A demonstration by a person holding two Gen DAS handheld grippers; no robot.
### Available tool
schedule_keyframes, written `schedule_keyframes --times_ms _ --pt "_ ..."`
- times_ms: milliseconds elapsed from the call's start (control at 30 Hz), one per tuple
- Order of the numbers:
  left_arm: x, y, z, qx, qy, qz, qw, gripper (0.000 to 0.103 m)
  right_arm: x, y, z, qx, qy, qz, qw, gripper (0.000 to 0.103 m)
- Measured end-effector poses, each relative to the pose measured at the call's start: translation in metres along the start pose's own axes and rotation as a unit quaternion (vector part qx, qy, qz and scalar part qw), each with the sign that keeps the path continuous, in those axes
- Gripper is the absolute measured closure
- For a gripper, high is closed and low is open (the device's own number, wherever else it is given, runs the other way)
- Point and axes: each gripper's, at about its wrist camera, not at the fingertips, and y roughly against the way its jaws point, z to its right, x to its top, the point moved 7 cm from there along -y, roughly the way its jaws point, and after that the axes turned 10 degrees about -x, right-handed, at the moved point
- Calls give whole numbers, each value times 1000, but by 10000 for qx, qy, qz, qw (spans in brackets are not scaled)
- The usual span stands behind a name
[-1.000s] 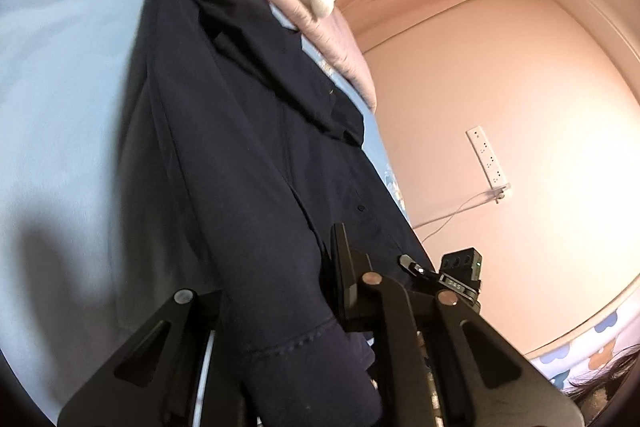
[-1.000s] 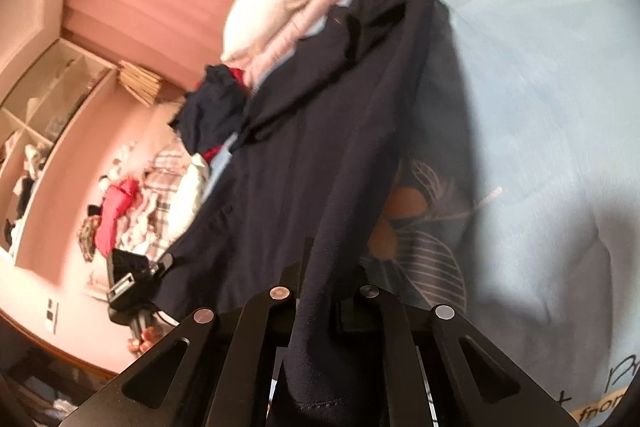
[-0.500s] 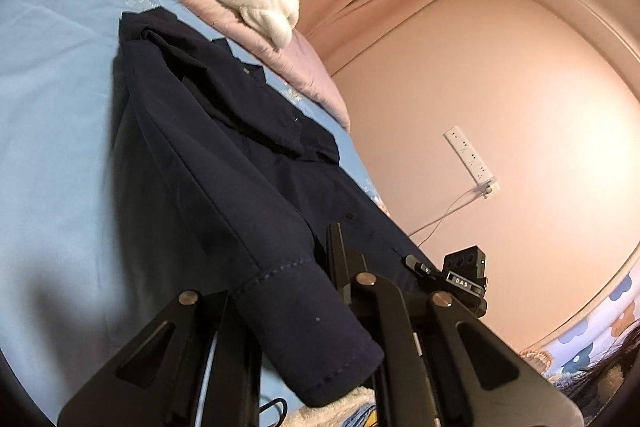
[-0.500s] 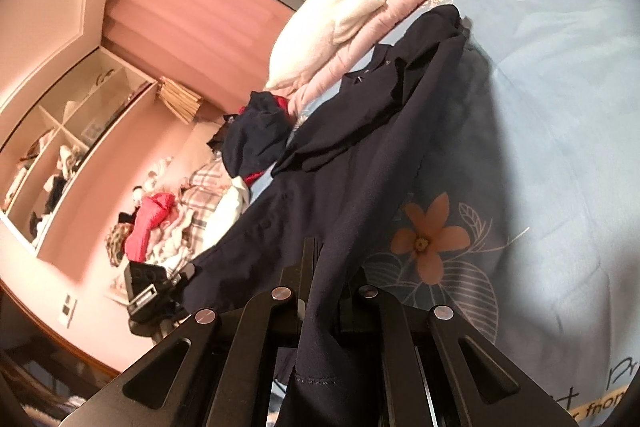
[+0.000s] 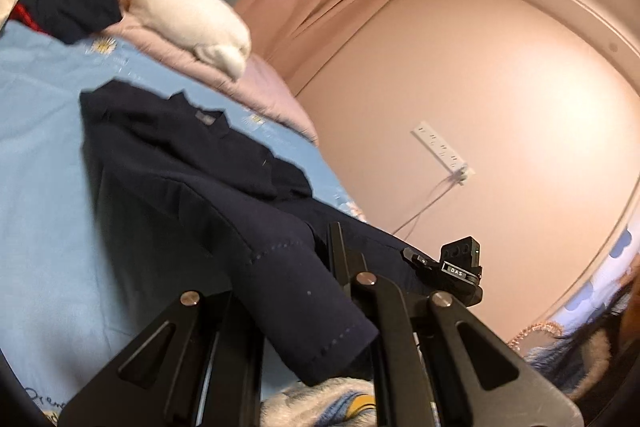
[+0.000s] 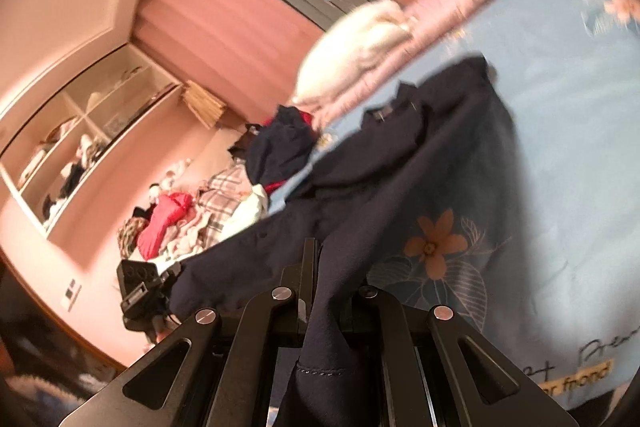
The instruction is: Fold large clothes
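A dark navy shirt (image 5: 188,183) lies stretched over the light blue bed sheet (image 5: 40,131), its collar end toward the pillows. My left gripper (image 5: 320,259) is shut on the shirt's hem corner, and a stitched flap of hem hangs over its fingers. In the right wrist view the same navy shirt (image 6: 400,163) runs away from me, and my right gripper (image 6: 320,287) is shut on the other hem corner, cloth drooping down between the jaws. Each view shows the other gripper's black camera block (image 5: 460,263) (image 6: 138,283) beyond the lifted hem.
A white pillow (image 5: 188,15) sits on a pink quilt (image 5: 256,95) at the bed's head, with a heap of dark and red clothes (image 6: 280,143) beside it. A clothes pile (image 6: 180,215) and shelves (image 6: 80,147) lie left. A wall socket strip (image 5: 440,151) is on the pink wall.
Both grippers have risen with the hem, lifting the shirt's lower part off the sheet. The views tilted up, so more curtain and wall show; the grip stays the same.
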Motion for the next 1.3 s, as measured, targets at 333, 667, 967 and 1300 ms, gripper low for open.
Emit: schedule_keyframes --times_ms 333,667,967,1300 --pt "12 39 73 -539 -667 416 9954 94 26 58 -49 537 653 877 9926 96" --pt "25 51 70 -638 -618 694 9936 93 39 66 -64 718 1109 1325 9823 96" --pt "59 15 -16 -176 297 701 9969 91 85 -4 -3 391 -79 972 9945 96" --pt "103 -50 -122 585 1059 458 9916 90 135 -107 47 -169 -759 379 9963 95"
